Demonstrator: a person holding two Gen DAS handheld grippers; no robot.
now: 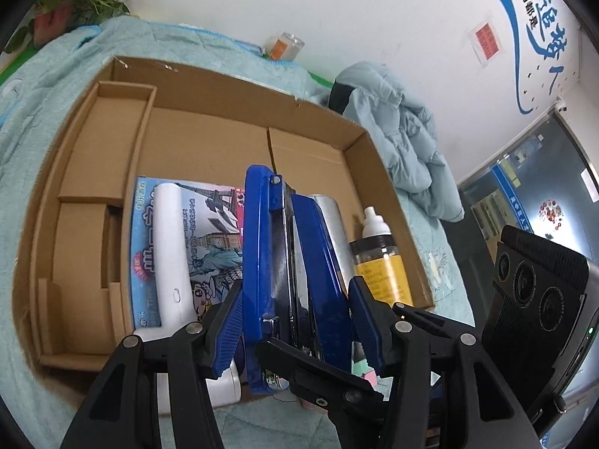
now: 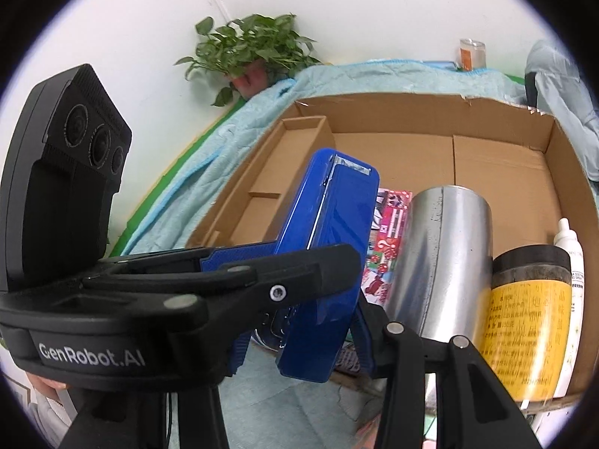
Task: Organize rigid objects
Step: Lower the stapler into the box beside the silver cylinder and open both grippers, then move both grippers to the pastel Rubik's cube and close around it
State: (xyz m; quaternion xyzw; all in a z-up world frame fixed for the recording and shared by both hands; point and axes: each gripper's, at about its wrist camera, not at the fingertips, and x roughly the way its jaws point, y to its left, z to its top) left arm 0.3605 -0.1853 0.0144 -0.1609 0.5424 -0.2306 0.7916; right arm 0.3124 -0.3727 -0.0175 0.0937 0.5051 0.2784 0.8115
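Note:
A large blue stapler (image 1: pixel 284 273) sits between the blue pads of my left gripper (image 1: pixel 295 321), which is shut on it above the near edge of a shallow cardboard box (image 1: pixel 209 112). In the right wrist view the same stapler (image 2: pixel 329 247) is also between the fingers of my right gripper (image 2: pixel 303 336), which closes on its lower end. Inside the box lie a colourful picture book (image 1: pixel 209 232), a white cylinder (image 1: pixel 172 247), a silver can (image 2: pixel 445 258), a yellow-labelled jar (image 2: pixel 528 321) and a white spray bottle (image 2: pixel 572 299).
The box rests on a light blue blanket (image 1: pixel 45 86). A cardboard divider (image 1: pixel 108 142) fills the box's left side. A pale blue jacket (image 1: pixel 404 138), a potted plant (image 2: pixel 251 52) and a small glass jar (image 1: pixel 284 46) lie beyond the box by the wall.

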